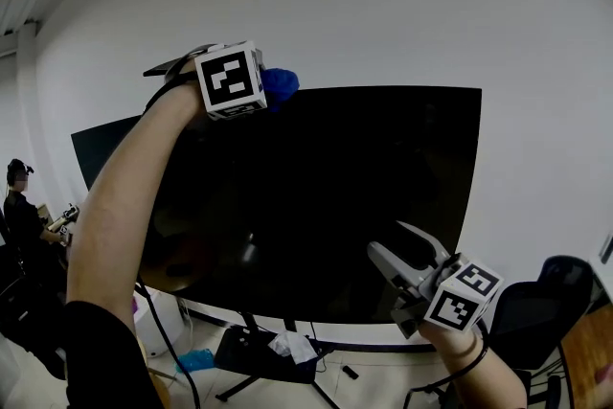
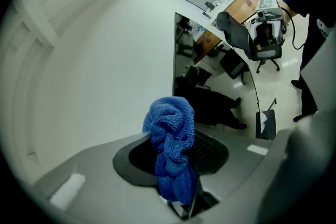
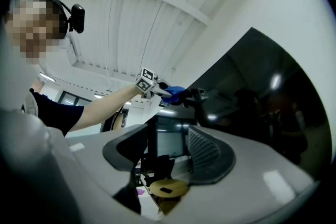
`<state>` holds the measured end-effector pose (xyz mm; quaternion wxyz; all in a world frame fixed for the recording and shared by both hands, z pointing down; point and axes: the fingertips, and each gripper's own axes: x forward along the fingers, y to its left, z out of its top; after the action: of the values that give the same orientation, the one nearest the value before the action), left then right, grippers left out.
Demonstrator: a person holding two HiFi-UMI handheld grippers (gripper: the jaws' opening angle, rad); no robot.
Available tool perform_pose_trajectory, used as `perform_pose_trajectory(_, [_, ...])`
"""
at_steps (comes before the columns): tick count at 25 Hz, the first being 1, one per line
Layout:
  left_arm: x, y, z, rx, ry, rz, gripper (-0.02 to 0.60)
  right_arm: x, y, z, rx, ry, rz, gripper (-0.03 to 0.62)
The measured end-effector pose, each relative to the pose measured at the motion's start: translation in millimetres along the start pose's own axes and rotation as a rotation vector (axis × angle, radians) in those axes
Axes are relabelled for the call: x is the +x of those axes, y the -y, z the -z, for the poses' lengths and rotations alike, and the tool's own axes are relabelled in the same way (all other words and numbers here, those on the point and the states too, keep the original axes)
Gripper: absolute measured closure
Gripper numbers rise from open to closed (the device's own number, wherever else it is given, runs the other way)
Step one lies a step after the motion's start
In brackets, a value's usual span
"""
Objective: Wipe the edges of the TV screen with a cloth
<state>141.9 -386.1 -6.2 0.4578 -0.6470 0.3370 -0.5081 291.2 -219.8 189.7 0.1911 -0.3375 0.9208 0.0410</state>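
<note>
The big black TV screen (image 1: 316, 206) stands against a white wall. My left gripper (image 1: 268, 89) is raised to the screen's top edge, towards its left end, and is shut on a bunched blue cloth (image 1: 283, 81). In the left gripper view the cloth (image 2: 169, 128) sticks up between the jaws, beside the screen's edge (image 2: 175, 55). My right gripper (image 1: 388, 238) hangs low in front of the screen's lower right part, open and holding nothing. The right gripper view shows the screen (image 3: 262, 97) and, far off, the left gripper with the cloth (image 3: 174, 93).
A person (image 1: 19, 206) sits at the far left. A dark office chair (image 1: 536, 302) stands at the lower right. Under the TV its stand (image 1: 268, 354) holds crumpled paper, and a blue thing (image 1: 196, 359) lies on the floor.
</note>
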Motion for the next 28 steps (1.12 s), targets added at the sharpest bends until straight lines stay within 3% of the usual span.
perform_pose_trajectory(28, [26, 11, -320, 0.184, 0.217, 0.051, 0.466, -169, 83, -68, -0.034, 0.056, 0.166, 0.345])
